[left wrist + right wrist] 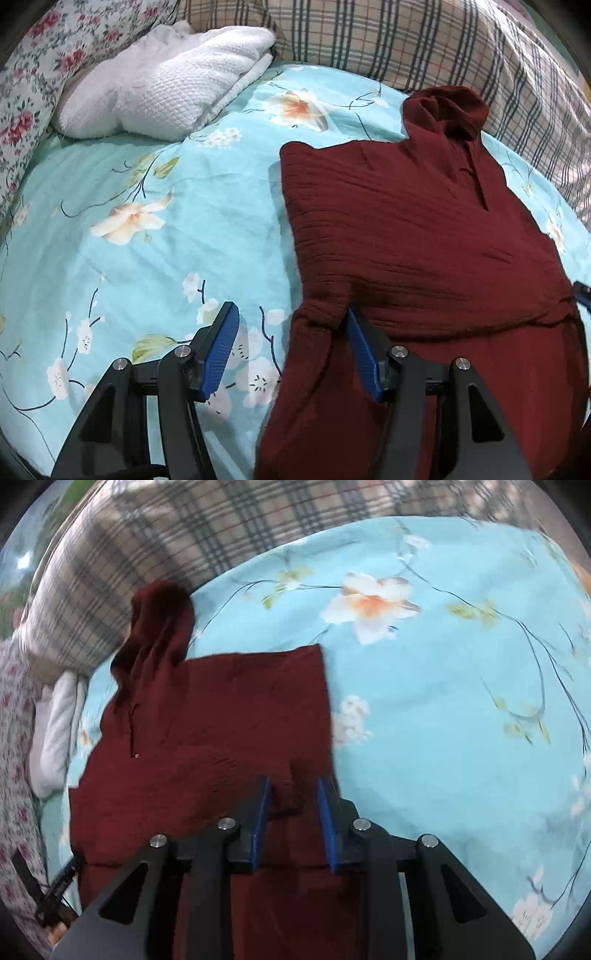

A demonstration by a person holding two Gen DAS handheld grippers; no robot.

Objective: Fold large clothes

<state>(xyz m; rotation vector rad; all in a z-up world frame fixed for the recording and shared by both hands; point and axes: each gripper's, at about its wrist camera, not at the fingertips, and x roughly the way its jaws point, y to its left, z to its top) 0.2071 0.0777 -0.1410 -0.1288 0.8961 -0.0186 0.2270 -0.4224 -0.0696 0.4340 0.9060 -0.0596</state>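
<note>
Lying flat on the bed [155,221], partly folded: dark red garment [424,240]. Left tool [288,332] gaping over its bunched left edge; right tool [291,801] narrowly apart astride a raised pleat, not pinching. Risk: fabric slipping free, fold collapsing.

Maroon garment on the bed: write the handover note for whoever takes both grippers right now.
Left gripper: jaws open, straddling a bunched fold at the maroon garment's left edge, not clamped.
Right gripper: jaws narrow but apart, a ridge of cloth between them at the right edge; pads do not visibly press.
Garment lies on the floral sheet, sides folded in to a rough rectangle, hood at the far end near the plaid pillow.
Left: grip the near end, fold lengthwise towards the hood, flatten.
</note>
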